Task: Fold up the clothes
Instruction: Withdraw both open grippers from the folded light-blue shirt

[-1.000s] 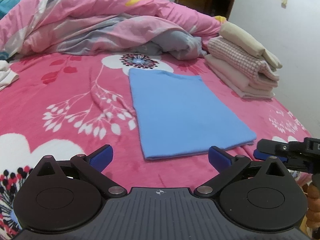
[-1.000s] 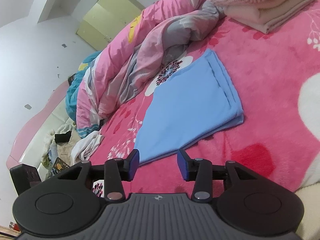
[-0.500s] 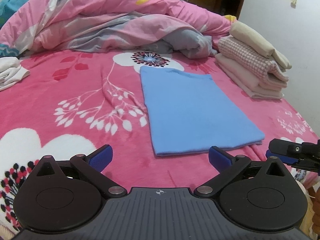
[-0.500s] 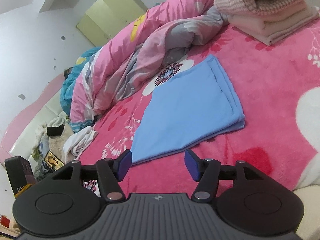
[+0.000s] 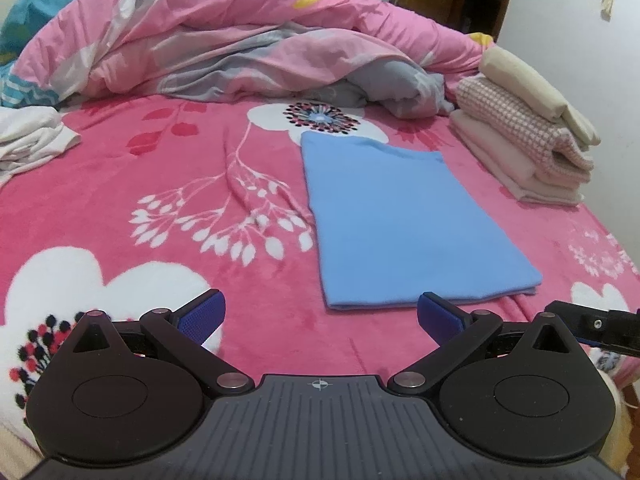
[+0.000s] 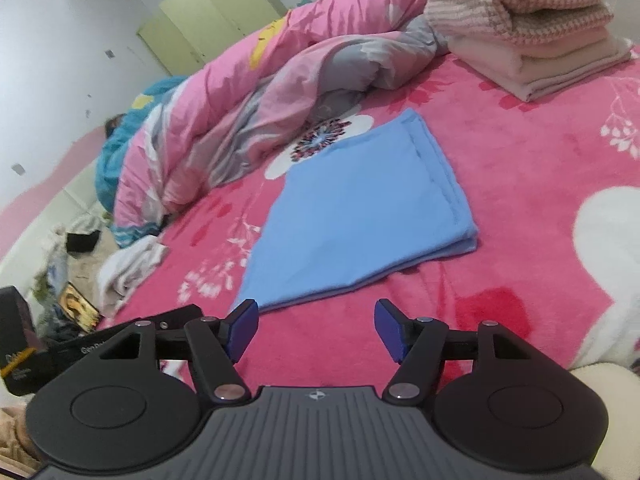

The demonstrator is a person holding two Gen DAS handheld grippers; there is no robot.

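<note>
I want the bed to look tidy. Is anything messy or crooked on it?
The blue cloth lies flat and neatly folded, and the stack of folded clothes looks tidy. Two things look messy: the pink quilt is bunched up in a heap behind them, and a white cloth lies crumpled at the bed's far left edge.

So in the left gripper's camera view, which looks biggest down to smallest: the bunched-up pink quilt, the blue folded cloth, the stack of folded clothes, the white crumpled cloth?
1. Pink quilt
2. Blue folded cloth
3. Stack of folded clothes
4. White crumpled cloth, though the picture's edge cuts it off, so its place is unsure.
</note>
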